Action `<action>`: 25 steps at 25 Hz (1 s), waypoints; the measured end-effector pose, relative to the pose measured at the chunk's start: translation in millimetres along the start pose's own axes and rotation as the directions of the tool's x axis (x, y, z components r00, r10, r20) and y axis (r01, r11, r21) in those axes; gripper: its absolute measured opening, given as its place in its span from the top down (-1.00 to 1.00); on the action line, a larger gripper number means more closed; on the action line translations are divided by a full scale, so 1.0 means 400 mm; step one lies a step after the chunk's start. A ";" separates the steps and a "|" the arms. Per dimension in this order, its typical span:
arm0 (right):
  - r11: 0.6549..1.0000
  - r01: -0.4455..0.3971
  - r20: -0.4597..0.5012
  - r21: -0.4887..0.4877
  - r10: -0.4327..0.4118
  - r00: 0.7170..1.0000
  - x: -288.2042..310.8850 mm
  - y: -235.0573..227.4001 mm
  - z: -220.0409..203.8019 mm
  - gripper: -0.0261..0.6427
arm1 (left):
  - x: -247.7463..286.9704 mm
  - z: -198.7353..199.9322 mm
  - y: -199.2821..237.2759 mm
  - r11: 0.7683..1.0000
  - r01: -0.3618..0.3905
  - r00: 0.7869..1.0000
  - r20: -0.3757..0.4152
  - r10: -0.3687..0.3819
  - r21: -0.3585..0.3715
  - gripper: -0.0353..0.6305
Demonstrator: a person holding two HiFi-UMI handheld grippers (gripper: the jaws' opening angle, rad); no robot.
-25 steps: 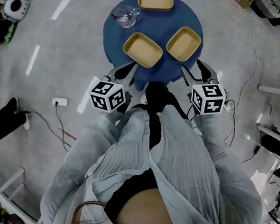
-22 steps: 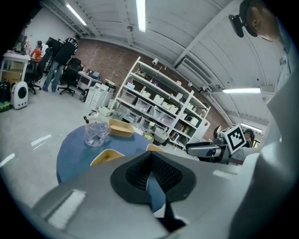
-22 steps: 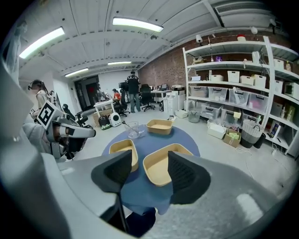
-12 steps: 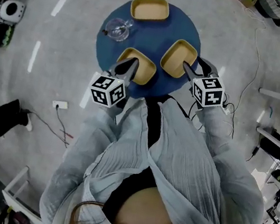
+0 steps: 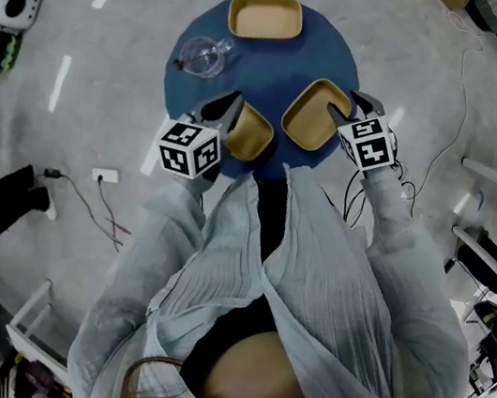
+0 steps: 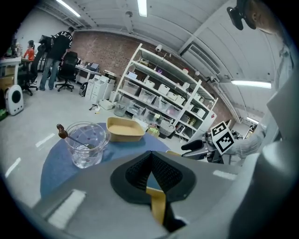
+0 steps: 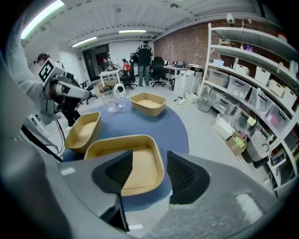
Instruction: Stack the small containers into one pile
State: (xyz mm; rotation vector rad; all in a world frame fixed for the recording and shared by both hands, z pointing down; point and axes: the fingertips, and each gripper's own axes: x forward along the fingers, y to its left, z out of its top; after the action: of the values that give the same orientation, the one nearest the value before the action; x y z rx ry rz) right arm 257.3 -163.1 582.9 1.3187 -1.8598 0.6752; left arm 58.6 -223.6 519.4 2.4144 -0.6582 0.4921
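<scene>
Three tan containers sit on a round blue table (image 5: 265, 61): one far (image 5: 264, 17), one at the right (image 5: 315, 113), one near left (image 5: 249, 132). My left gripper (image 5: 229, 109) is at the near-left container's left edge. In the left gripper view its jaws (image 6: 152, 177) are shut on a tan strip of that container's wall (image 6: 157, 205). My right gripper (image 5: 345, 108) straddles the right container's (image 7: 128, 161) right rim, one jaw inside and one outside. Its jaws (image 7: 149, 170) are closing, with a gap still showing beside the rim.
A clear glass cup (image 5: 201, 54) holding a stirrer stands at the table's far left, also seen as the glass cup (image 6: 85, 144) in the left gripper view. Cables and a power strip (image 5: 104, 179) lie on the floor. Shelving (image 7: 252, 79) stands beyond the table.
Both grippers have moved forward over the table. The left one has reached and closed on the near-left container's edge; the right one has come over the right container's rim.
</scene>
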 end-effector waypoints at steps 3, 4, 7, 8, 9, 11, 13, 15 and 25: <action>0.998 -0.031 -0.044 -0.054 0.028 0.999 0.028 -0.004 -0.010 0.25 | 0.017 0.002 0.005 1.000 -0.012 1.000 -0.012 0.012 0.003 0.85; 0.997 -0.039 -0.056 -0.068 0.035 0.998 0.037 -0.005 -0.010 0.27 | 0.021 0.004 0.006 1.000 -0.015 1.000 -0.015 0.015 0.005 0.85; 0.993 -0.061 -0.081 -0.100 0.053 0.995 0.060 -0.012 -0.010 0.32 | 0.030 0.003 0.007 1.000 -0.022 0.999 -0.024 0.022 0.006 0.85; 0.992 -0.069 -0.091 -0.106 0.060 0.994 0.066 -0.014 -0.012 0.35 | 0.032 0.001 0.007 1.000 -0.024 0.999 -0.026 0.024 0.004 0.85; 0.991 -0.078 -0.104 -0.109 0.066 0.992 0.072 -0.015 -0.014 0.37 | 0.033 -0.001 0.008 1.000 -0.026 0.999 -0.029 0.026 0.002 0.85; 0.989 -0.091 -0.130 -0.115 0.076 0.989 0.080 -0.019 -0.018 0.40 | 0.034 -0.004 0.008 0.999 -0.032 0.999 -0.032 0.032 -0.002 0.85; 0.987 -0.097 -0.150 -0.127 0.077 0.986 0.089 -0.024 -0.022 0.46 | 0.035 -0.008 0.009 0.999 -0.037 0.999 -0.036 0.037 -0.007 0.85; 0.985 -0.104 -0.167 -0.138 0.080 0.983 0.098 -0.027 -0.025 0.58 | 0.034 -0.013 0.012 0.999 -0.041 0.998 -0.039 0.041 -0.014 0.85; 0.985 -0.123 -0.187 -0.121 0.099 0.977 0.108 -0.037 -0.026 0.83 | 0.041 -0.007 0.019 0.999 -0.041 0.999 -0.033 0.040 -0.033 0.85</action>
State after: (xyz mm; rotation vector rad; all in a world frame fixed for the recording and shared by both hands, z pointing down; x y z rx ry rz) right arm 265.6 -183.7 623.9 1.0399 -1.8078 0.6931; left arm 67.2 -232.7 532.8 2.3608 -0.6976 0.5318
